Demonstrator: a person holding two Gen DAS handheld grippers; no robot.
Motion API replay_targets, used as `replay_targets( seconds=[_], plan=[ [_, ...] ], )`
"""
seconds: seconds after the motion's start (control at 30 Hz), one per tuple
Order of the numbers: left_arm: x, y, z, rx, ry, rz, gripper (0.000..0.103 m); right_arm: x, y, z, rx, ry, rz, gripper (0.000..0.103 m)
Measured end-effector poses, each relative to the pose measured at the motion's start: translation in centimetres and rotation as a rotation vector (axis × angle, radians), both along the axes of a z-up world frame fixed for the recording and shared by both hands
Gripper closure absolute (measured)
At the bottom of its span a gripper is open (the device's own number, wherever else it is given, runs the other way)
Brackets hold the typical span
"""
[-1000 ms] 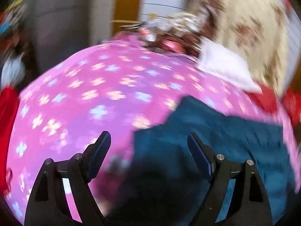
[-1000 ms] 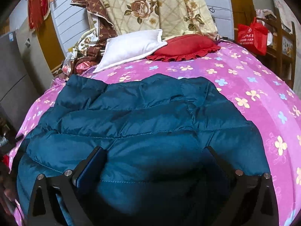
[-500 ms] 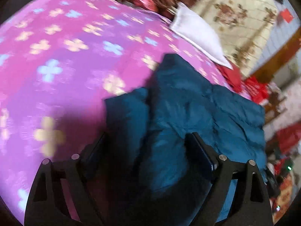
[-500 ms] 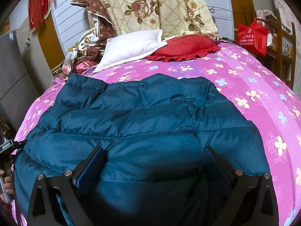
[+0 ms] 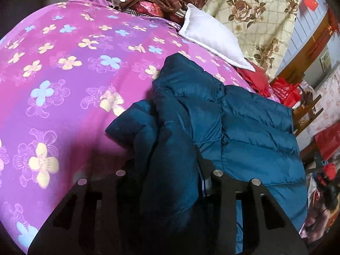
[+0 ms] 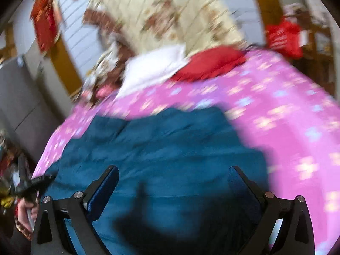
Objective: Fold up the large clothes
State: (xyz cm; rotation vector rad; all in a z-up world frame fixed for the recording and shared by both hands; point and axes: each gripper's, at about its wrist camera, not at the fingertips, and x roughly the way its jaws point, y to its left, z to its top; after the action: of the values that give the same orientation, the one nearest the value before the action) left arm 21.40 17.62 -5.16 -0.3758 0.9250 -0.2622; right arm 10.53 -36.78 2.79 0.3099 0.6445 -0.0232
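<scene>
A teal quilted down jacket (image 5: 244,131) lay spread on a bed covered by a pink sheet (image 5: 63,74) printed with cream and pale blue flowers. In the left wrist view the left gripper (image 5: 170,176) had just been closing, and a thick bunched fold of the jacket's near left edge filled the space between its two black fingers; the padded fabric bulged up over and around them, so the gripper was clamped on that fold. The gathered part rose in a rumpled ridge running from the gripper toward the far end of the bed, while the rest of the jacket lay flatter to the right. At the far end a white pillow (image 5: 212,40) rested partly over a red cushion (image 5: 255,78), with a cream quilt patterned with brown roses (image 5: 255,14) propped up behind them and a heap of brown patterned cloth to the left of it. The right wrist view was heavily blurred. In it the right gripper (image 6: 172,189) hung above the near part of the jacket with its fingers set wide apart and nothing between them, the blue-padded left finger clearly clear of the fabric. At the near left edge of that view the left gripper showed as a dark shape held in a hand (image 6: 25,210), at the jacket's left border. A red bag (image 6: 282,36) stood beyond the far right side of the bed.
</scene>
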Motion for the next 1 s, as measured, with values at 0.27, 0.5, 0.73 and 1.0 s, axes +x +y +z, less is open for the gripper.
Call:
replay_targets(
  seconds=[0.27,0.5,0.73,1.0],
  plan=[
    [0.0,-0.1,-0.2,0.032,-0.001,0.024,0.056,-0.3,-9.2,0.6,0.07,0.106,-0.036,0.0],
    [0.0,-0.1,-0.3,0.042,0.004,0.029,0.052,4.5,-4.6,-5.1,-0.039,0.311,0.173,0.001],
    [0.4,0.1,-0.5,0.04,0.029,0.032,0.044,3.8,-6.8,-8.0,0.242,0.212,0.375,0.005],
    [0.1,-0.7,0.2,0.057,0.009,0.055,0.063,3.8,-7.6,-8.5,0.324,0.154,0.43,0.054]
  ],
)
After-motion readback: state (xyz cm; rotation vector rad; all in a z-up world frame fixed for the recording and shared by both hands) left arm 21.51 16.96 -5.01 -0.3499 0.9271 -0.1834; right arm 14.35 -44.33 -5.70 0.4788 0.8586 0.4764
